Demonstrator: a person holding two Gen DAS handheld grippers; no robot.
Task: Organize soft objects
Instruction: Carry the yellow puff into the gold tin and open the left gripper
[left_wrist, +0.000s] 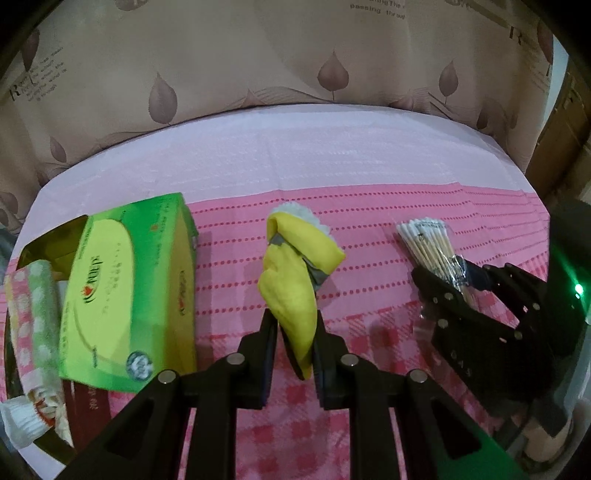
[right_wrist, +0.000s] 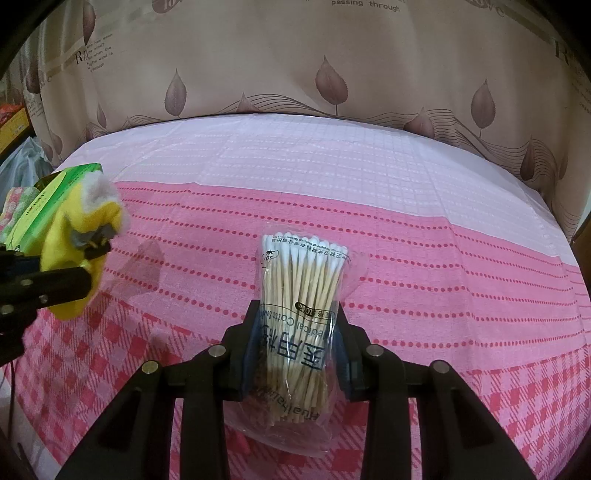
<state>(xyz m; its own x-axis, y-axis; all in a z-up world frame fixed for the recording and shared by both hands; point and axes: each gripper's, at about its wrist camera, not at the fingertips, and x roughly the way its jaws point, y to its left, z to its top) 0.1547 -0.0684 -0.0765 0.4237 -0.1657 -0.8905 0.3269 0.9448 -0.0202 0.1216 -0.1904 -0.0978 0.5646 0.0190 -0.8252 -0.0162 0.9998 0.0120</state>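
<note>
One left gripper pinches one folded yellow cloth; one right gripper clamps one clear packet of cotton swabs. One green tissue box sits at nine o'clock.

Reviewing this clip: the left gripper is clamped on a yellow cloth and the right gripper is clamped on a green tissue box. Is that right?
Not quite. The right gripper is clamped on a clear plastic pack of wooden cotton swabs, as the right wrist view shows. The green tissue box sits ungripped on the table. The left gripper is indeed clamped on the yellow cloth.
</note>
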